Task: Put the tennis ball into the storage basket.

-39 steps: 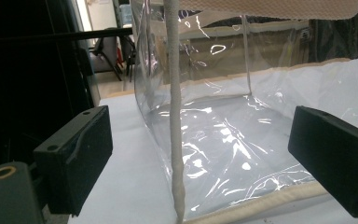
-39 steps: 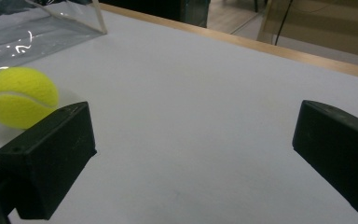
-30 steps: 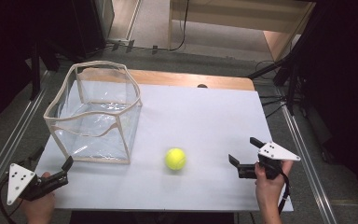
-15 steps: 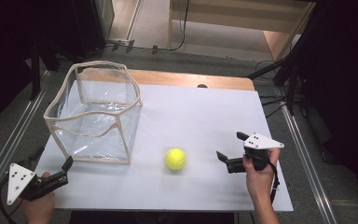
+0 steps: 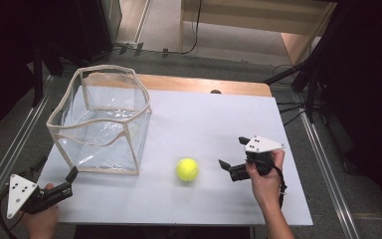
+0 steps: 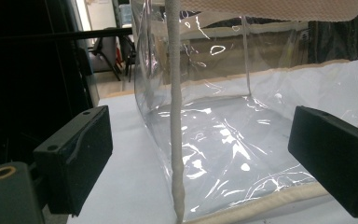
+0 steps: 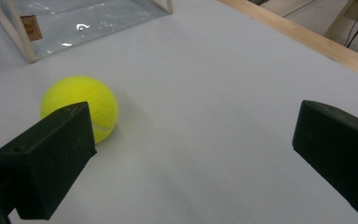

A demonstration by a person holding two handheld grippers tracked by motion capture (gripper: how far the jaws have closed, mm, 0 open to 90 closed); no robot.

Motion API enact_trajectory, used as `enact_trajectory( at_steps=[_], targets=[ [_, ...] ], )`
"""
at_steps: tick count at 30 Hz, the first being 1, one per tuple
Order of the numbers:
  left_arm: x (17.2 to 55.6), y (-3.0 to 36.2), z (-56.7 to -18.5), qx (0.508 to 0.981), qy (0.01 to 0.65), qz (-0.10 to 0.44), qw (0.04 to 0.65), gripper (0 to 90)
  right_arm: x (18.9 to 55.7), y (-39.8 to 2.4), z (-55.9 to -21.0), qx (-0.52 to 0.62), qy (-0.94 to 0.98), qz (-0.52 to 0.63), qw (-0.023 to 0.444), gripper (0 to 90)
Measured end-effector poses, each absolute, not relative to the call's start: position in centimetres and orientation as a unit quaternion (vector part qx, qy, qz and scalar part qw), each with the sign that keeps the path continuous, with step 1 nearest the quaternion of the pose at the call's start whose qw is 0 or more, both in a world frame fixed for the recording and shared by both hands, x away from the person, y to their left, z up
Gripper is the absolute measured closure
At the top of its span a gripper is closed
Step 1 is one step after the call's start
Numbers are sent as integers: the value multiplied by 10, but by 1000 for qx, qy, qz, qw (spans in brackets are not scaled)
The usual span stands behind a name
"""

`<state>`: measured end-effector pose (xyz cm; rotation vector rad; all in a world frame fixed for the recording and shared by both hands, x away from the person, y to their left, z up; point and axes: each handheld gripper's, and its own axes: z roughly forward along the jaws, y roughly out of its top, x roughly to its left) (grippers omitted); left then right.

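My right tool (image 5: 231,158) released, near right of ball (image 5: 187,169) on bench (image 5: 219,119). My left tool (image 5: 68,170) released, facing clear box (image 5: 101,122) corner.

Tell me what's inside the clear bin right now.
Nothing: the bin looks empty through its clear walls, with just its floor showing. The ball sits outside on the table. Glare hides small patches.

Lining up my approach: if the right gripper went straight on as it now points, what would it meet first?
Probably the ball, though off-centre: it sits by one of the right gripper's open fingers, bare table between them. Depth is unclear.
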<state>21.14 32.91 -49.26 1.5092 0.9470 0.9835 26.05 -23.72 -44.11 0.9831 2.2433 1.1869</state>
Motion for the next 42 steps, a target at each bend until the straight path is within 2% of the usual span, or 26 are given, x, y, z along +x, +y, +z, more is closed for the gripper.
enact_trajectory(
  at_steps=[42],
  targets=[
    [212,329,-492,631,397,410,526,68,290,-159,-457,291,885,348,108,0]
  ],
)
